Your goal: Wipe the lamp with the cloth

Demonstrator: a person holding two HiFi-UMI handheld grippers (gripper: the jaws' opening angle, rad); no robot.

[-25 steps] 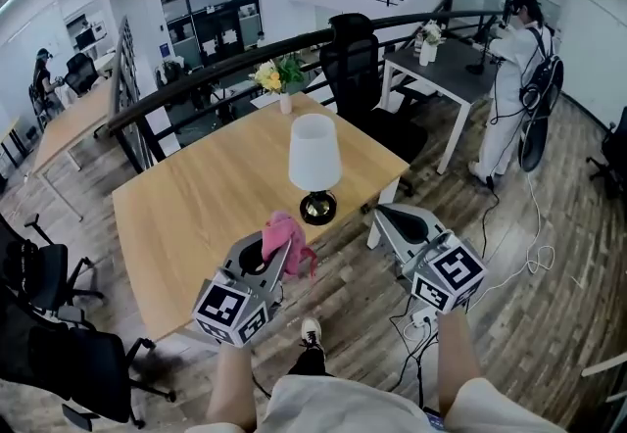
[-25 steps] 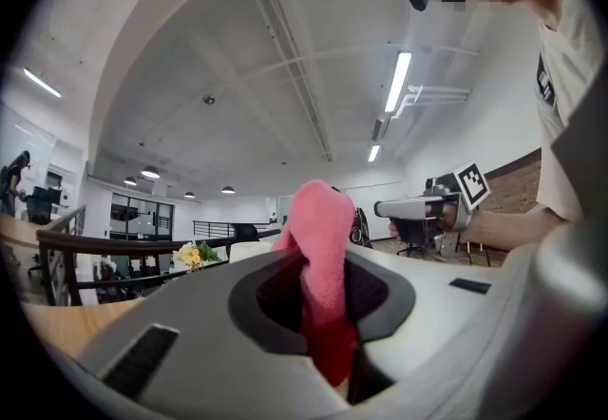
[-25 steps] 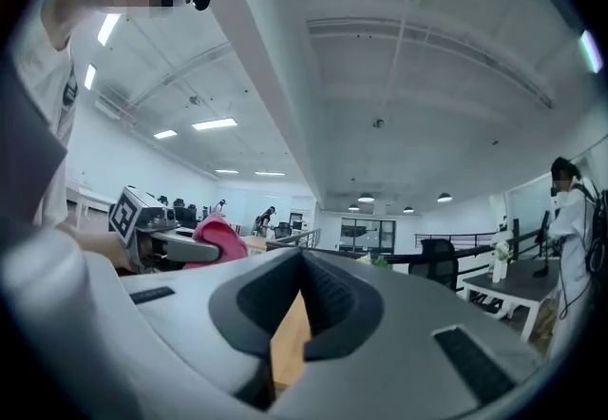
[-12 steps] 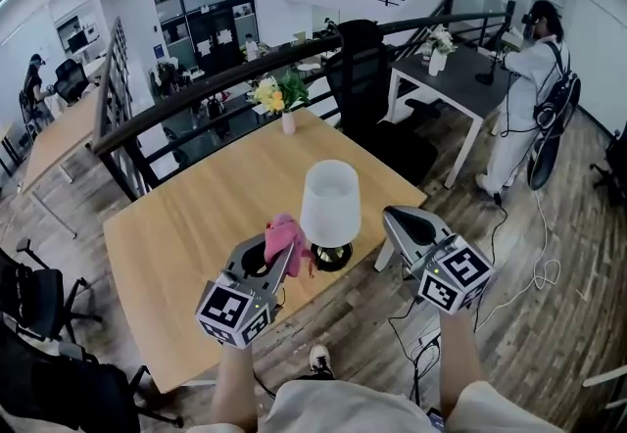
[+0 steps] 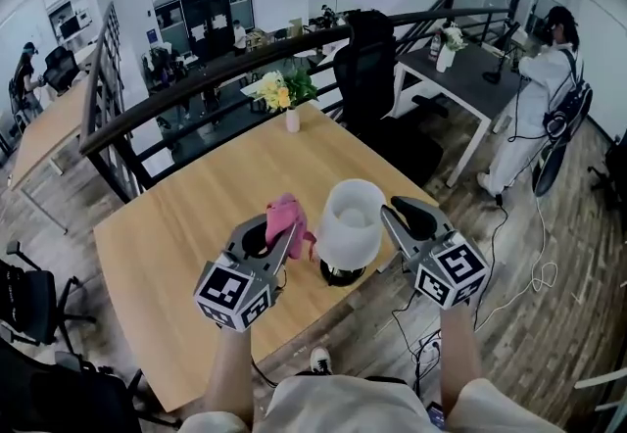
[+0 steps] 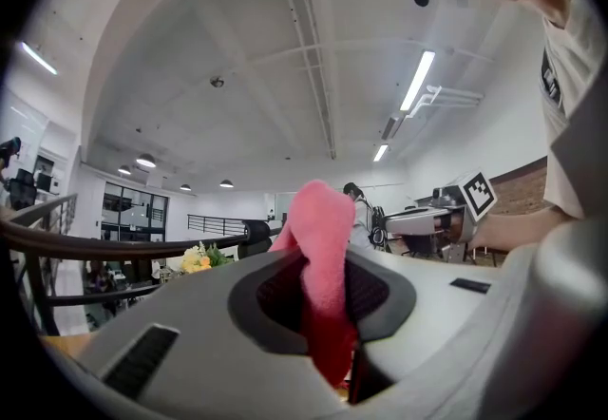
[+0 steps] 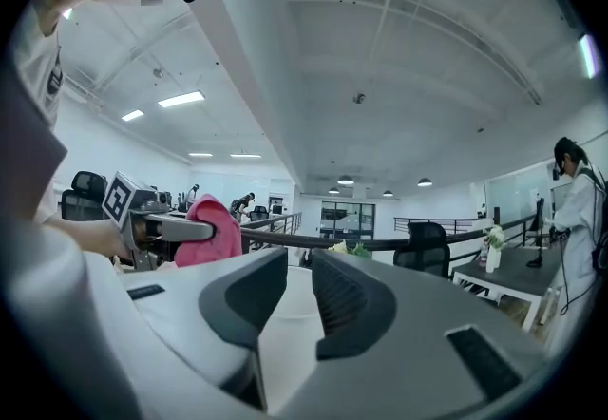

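The lamp (image 5: 351,217) has a white shade over a dark round base and stands near the wooden table's (image 5: 176,225) front edge. My left gripper (image 5: 286,237) is just left of the shade, shut on a pink cloth (image 5: 285,216) that sticks up from its jaws (image 6: 323,257). My right gripper (image 5: 404,212) is close to the shade's right side. Its jaws have just been opening and stand open, pressing on nothing. In the right gripper view the white shade (image 7: 290,309) shows through the gap, with the cloth (image 7: 211,230) beyond to the left.
A small vase of flowers (image 5: 284,93) stands at the table's far edge, with a dark railing (image 5: 196,93) behind. A black office chair (image 5: 367,59) and a grey desk (image 5: 460,64) are at the back right. A person in white (image 5: 554,78) stands beside that desk.
Both grippers have moved forward from off the table's front edge and now flank the lamp shade. The right gripper's jaws have spread apart. The left still holds the pink cloth.
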